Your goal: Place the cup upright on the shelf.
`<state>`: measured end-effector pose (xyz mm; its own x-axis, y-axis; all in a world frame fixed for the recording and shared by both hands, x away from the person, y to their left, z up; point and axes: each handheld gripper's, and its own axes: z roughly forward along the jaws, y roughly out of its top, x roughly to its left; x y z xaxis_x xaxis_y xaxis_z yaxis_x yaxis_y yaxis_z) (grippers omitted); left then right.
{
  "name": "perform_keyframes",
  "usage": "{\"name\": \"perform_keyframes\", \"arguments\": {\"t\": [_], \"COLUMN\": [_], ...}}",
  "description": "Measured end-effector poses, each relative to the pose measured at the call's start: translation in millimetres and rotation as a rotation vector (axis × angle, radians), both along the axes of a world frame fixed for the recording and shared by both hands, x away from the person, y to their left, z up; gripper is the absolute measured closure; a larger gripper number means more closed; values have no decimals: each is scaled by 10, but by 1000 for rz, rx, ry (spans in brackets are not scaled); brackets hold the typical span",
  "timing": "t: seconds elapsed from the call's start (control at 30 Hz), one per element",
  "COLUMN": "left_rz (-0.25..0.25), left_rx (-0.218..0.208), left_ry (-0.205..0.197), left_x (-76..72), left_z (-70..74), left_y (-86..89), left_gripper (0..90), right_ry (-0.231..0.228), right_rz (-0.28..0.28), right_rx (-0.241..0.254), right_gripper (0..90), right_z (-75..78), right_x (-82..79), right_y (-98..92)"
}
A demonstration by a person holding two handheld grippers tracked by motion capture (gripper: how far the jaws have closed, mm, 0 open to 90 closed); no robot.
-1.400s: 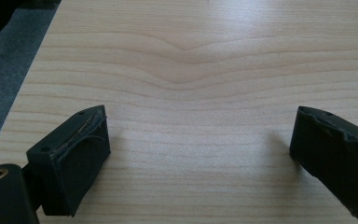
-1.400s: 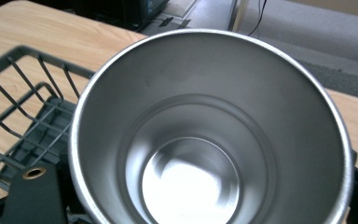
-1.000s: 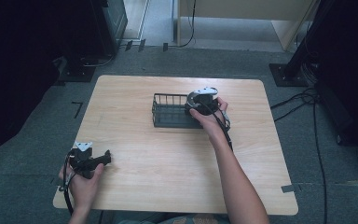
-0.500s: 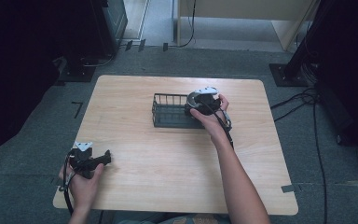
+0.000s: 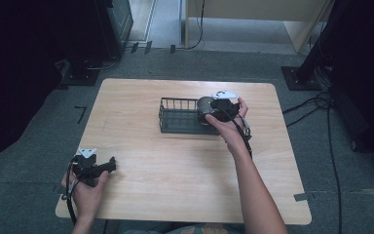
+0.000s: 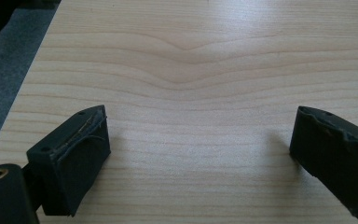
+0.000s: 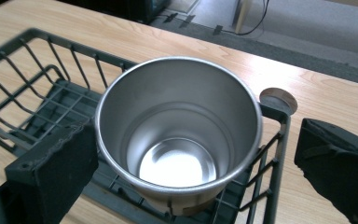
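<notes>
My right gripper (image 7: pixel 191 186) stands with its jaws spread wide, the steel cup (image 7: pixel 179 135) between them; the left jaw seems just against its rim, the right one well apart. The cup sits upright (mouth open, nothing in it) at the right end of the dark wire basket (image 5: pixel 177 117) on the wooden table (image 5: pixel 175 185). My left gripper (image 6: pixel 200 154) rests near the table's front left corner, jaws likewise spread over bare wood.

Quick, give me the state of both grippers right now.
Left gripper: open, empty, over bare table.
Right gripper: open, fingers either side of the steel cup in the rack, not gripping.
</notes>
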<state>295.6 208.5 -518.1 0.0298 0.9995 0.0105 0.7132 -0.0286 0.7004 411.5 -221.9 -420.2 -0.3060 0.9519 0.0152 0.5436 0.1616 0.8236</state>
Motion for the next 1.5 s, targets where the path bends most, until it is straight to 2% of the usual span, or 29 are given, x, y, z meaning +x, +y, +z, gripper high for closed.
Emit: {"name": "perform_keyframes", "arguments": {"t": [0.37, 0.6, 0.87, 1.5], "left_rz": [0, 0, 0, -1], "left_rx": [0, 0, 0, 1], "left_ry": [1, -1, -1, 0], "left_x": [0, 0, 0, -1], "left_z": [1, -1, -1, 0], "left_y": [0, 0, -1, 1], "left_gripper": [51, 51, 51, 51], "right_ry": [-47, -53, -53, -30], "right_rz": [-14, -21, -44, -96], "right_rx": [38, 44, 51, 42], "right_gripper": [0, 0, 0, 0], "right_z": [137, 158, 119, -83], "right_x": [-188, -332, -489, -814], "right_y": [-213, -328, -489, -846]}}
